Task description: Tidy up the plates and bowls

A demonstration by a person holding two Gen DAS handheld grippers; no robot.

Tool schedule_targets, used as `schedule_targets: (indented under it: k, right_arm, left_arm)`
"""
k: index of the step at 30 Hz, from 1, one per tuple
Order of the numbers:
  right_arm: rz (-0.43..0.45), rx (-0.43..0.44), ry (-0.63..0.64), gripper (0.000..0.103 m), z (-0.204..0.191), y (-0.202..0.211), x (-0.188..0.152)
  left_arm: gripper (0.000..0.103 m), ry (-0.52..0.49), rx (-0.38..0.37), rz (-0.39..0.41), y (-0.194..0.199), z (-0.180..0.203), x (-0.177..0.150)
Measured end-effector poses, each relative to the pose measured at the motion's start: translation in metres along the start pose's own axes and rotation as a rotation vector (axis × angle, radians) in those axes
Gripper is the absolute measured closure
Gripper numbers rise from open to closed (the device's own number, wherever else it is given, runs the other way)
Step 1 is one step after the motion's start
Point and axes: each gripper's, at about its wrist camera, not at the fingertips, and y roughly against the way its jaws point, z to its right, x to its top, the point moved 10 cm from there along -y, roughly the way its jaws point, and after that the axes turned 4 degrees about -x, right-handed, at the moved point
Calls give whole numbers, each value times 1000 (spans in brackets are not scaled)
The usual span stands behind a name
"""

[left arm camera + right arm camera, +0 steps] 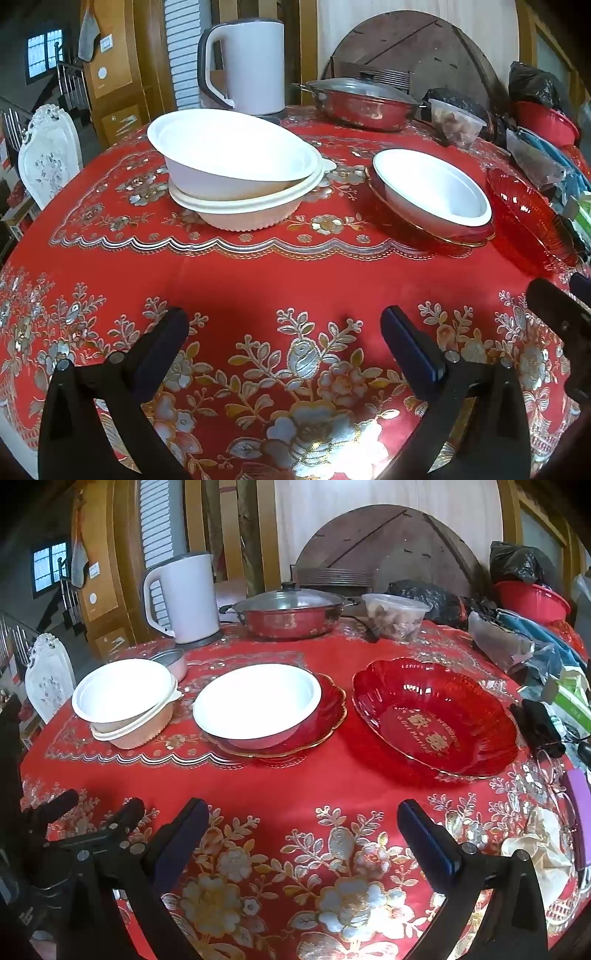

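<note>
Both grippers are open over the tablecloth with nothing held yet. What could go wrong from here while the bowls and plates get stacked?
1. The top white bowl sits tilted in the cream bowl; a one-sided pinch could tip or slide it.
2. The second white bowl rests on a red plate; lifting the plate might spill it.
3. The red dish lies close to clutter at the right, which the right gripper may snag.

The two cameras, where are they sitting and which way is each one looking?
Left wrist: sits on the left hand-held gripper, open, facing the stacked white bowls; the right hand-held gripper pokes in at the right edge.
Right wrist: sits on the right hand-held gripper, open, facing the empty red plate.
Both show the kettle, pot and white bowl on a red plate.
</note>
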Motion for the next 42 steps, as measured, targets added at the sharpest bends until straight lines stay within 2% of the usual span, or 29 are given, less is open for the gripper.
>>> schedule_targets:
  k: [11, 23, 42]
  right_arm:
    - [-16, -17, 29, 0, -3, -7, -1]
    - [-25, -44, 37, 0, -6, -16, 0]
    - [-47, -39, 10, 0, -2, -24, -2]
  left_arm:
    - [0, 27, -44, -31, -9, -4, -6]
    - [0, 31, -49, -29, -10, -3, -5]
    - [0, 36, -42, -34, -12, 1, 1]
